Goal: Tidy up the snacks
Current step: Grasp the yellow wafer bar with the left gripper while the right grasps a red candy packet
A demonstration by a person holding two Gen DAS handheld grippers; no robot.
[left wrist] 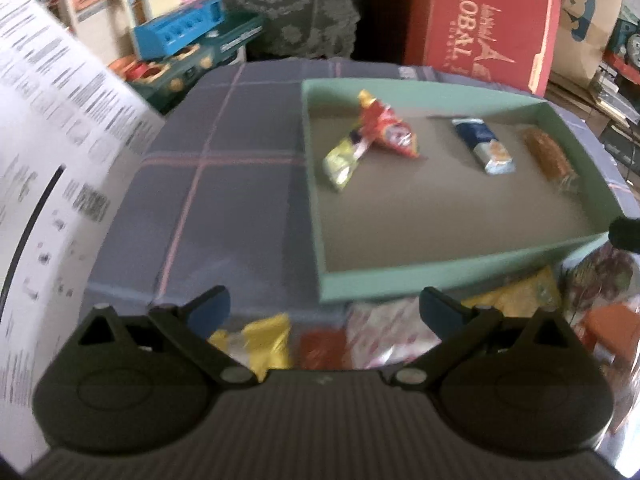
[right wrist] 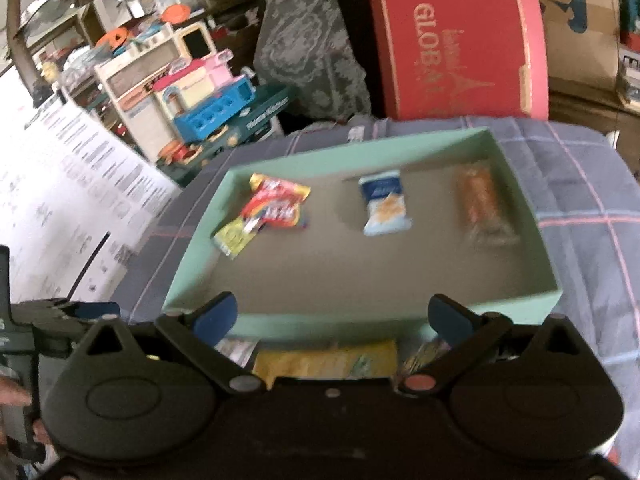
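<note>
My left gripper (left wrist: 324, 310) and right gripper (right wrist: 334, 316) hung released, empty; crowded snacks (left wrist: 268, 340) at bottom frame risked a double grab.

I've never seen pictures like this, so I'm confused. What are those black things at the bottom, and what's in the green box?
Those black things are tongs that a person holds, one in each hand. Each has a small camera looking along its two blue-tipped fingers. One picture comes from the left tongs, the other from the right tongs. Both are wide open and hold nothing. Ahead, on a checked cloth, sits a shallow green box with snacks inside: a red packet partly over a yellow-green one, a blue and white packet, and a brown bar. More wrapped snacks wait on the cloth in front of the box.
</note>
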